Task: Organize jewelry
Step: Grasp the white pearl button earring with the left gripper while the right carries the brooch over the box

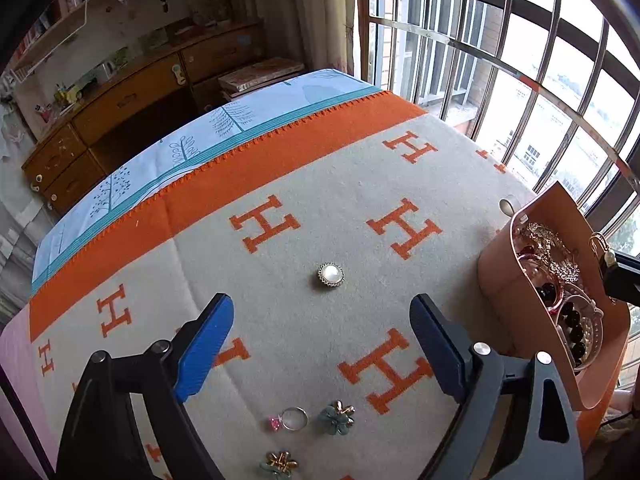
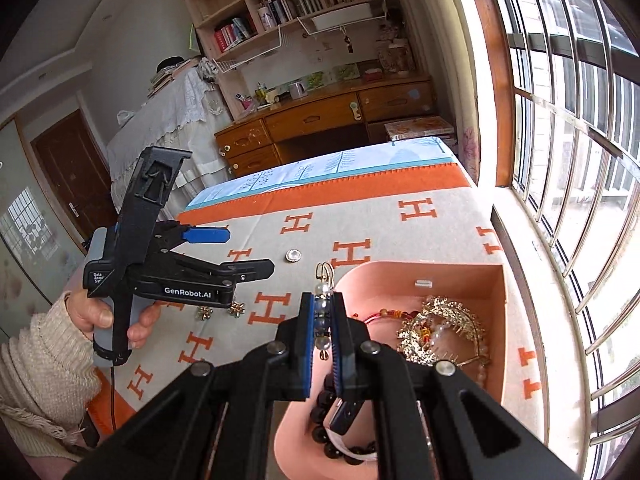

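Observation:
A round pearl brooch (image 1: 331,275) (image 2: 293,255) lies on the H-patterned blanket (image 1: 320,200), just ahead of my left gripper (image 1: 322,302) (image 2: 250,251), which hangs open above the cloth with nothing between its fingers. My right gripper (image 2: 323,300) is shut on a beaded drop earring (image 2: 322,312) with a gold hook, held over the near left rim of the pink jewelry box (image 2: 460,276) (image 1: 504,272). The box holds a gold leaf piece (image 2: 440,328) and a dark bead bracelet (image 2: 324,416). A ring with a pink stone (image 1: 294,418) and two flower pieces (image 1: 337,418) (image 1: 280,465) lie below the left gripper.
A barred window (image 1: 520,80) runs along the right, close behind the box. Beyond the bed's far edge stands a wooden desk (image 2: 320,120) under bookshelves. A hand in a cream knitted sleeve (image 2: 44,356) holds the left gripper.

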The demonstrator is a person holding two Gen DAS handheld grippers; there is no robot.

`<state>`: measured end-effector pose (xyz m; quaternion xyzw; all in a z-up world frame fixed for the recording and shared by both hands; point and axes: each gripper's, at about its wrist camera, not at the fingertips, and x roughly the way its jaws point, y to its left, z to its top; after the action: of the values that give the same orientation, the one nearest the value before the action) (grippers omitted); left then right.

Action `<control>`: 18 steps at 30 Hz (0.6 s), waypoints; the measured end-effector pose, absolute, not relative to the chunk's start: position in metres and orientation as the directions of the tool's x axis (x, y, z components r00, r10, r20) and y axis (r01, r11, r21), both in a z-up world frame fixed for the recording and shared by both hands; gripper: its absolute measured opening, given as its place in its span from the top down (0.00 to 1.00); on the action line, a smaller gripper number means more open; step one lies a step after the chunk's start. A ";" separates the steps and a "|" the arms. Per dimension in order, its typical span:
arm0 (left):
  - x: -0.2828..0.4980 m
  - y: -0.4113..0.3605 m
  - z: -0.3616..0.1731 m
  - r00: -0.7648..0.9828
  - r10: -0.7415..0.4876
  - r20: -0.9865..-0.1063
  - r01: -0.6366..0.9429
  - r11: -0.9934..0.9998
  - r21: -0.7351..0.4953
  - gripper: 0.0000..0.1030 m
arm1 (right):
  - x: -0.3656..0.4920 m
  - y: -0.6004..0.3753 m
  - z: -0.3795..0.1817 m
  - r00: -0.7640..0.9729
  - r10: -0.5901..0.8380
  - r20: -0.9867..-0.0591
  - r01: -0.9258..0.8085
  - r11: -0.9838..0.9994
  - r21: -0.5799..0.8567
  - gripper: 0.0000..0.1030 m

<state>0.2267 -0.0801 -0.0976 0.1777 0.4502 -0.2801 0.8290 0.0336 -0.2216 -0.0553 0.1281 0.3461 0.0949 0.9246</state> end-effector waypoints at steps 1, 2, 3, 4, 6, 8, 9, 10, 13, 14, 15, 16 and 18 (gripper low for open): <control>0.232 -0.082 -0.101 0.423 -0.311 -0.851 0.638 0.769 0.036 0.26 | 0.034 -0.224 -0.058 0.742 0.264 -0.617 -0.081 0.948 0.308 0.93; 0.237 -0.084 -0.105 0.403 -0.319 -0.858 0.653 0.757 0.025 0.35 | 0.034 -0.227 -0.059 0.740 0.264 -0.618 -0.076 0.947 0.314 0.93; 0.240 -0.085 -0.109 0.383 -0.327 -0.864 0.668 0.744 0.014 0.43 | 0.036 -0.229 -0.061 0.738 0.265 -0.620 -0.072 0.945 0.318 0.93; 0.243 -0.086 -0.113 0.367 -0.334 -0.868 0.682 0.731 0.007 0.47 | 0.037 -0.230 -0.063 0.738 0.264 -0.621 -0.067 0.944 0.322 0.93; 0.245 -0.089 -0.118 0.361 -0.334 -0.871 0.706 0.708 0.020 0.56 | 0.039 -0.234 -0.066 0.734 0.268 -0.624 -0.062 0.941 0.332 0.93; 0.245 -0.093 -0.124 0.360 -0.328 -0.873 0.727 0.686 0.042 0.63 | 0.039 -0.236 -0.068 0.733 0.267 -0.626 -0.054 0.940 0.338 0.93; 0.245 -0.094 -0.126 0.360 -0.322 -0.876 0.733 0.678 0.052 0.66 | 0.039 -0.236 -0.069 0.732 0.267 -0.627 -0.051 0.939 0.340 0.93; 0.245 -0.096 -0.127 0.361 -0.317 -0.877 0.739 0.671 0.062 0.67 | 0.039 -0.238 -0.070 0.731 0.266 -0.628 -0.047 0.938 0.342 0.93; 0.244 -0.099 -0.128 0.367 -0.326 -0.871 0.752 0.656 0.071 0.71 | 0.040 -0.241 -0.074 0.728 0.265 -0.632 -0.035 0.936 0.351 0.93; 0.245 -0.100 -0.128 0.366 -0.328 -0.871 0.753 0.654 0.071 0.71 | 0.039 -0.242 -0.074 0.727 0.265 -0.634 -0.032 0.935 0.354 0.93; 0.245 -0.100 -0.128 0.365 -0.332 -0.870 0.755 0.653 0.068 0.72 | 0.039 -0.242 -0.075 0.726 0.265 -0.635 -0.028 0.934 0.357 0.93; 0.246 -0.100 -0.129 0.362 -0.336 -0.869 0.757 0.650 0.065 0.72 | 0.039 -0.242 -0.076 0.724 0.264 -0.637 -0.025 0.933 0.360 0.93; 0.246 -0.101 -0.128 0.347 -0.350 -0.870 0.766 0.642 0.047 0.82 | 0.038 -0.242 -0.077 0.724 0.263 -0.638 -0.019 0.932 0.363 0.93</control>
<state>0.2460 -0.1008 -0.1285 0.2316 0.4483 -0.3543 0.7873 0.0378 -0.2424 -0.0772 0.1682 0.3636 0.0772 0.9130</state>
